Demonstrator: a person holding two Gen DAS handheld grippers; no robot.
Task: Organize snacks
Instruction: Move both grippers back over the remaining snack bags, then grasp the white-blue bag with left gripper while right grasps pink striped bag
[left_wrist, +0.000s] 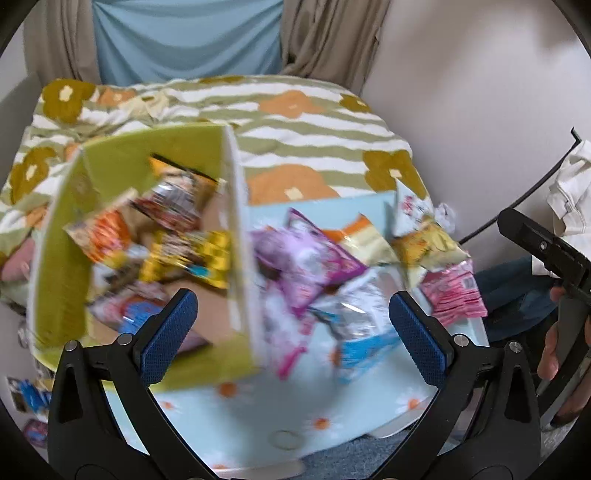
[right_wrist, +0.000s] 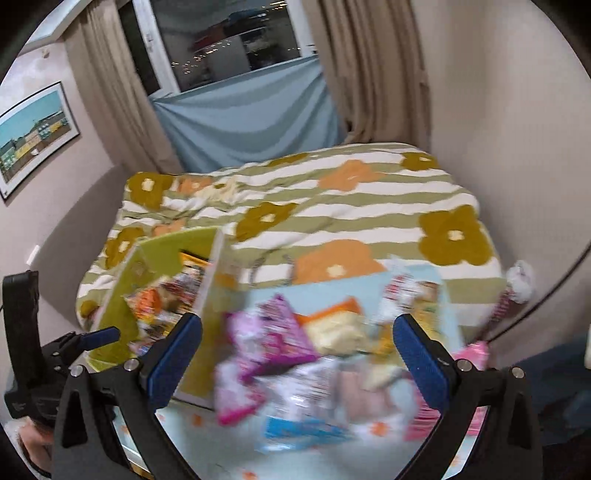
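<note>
Inside green box (left_wrist: 110, 162), snack packets (left_wrist: 184, 254)

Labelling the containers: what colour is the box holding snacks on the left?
Lime green box, clearest in the left wrist view.

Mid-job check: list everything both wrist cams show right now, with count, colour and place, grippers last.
green box: one, lime green, left of the pile, snack packets inside
light blue surface: one, with small orange flowers, under the loose snacks
purple packet: one, purple-pink, middle of the loose pile
yellow packet: one, far right of the pile
pink packet: one, right edge of the pile
other loose packets: several, too blurred to count
bedspread: one, green-white stripes with orange and olive flowers, behind the boxes
curtains: beige, by the window
blue cloth: one, below the window
framed picture: one, left wall
left gripper: open, empty, over the box edge
right gripper: open, empty, over the loose pile
</note>
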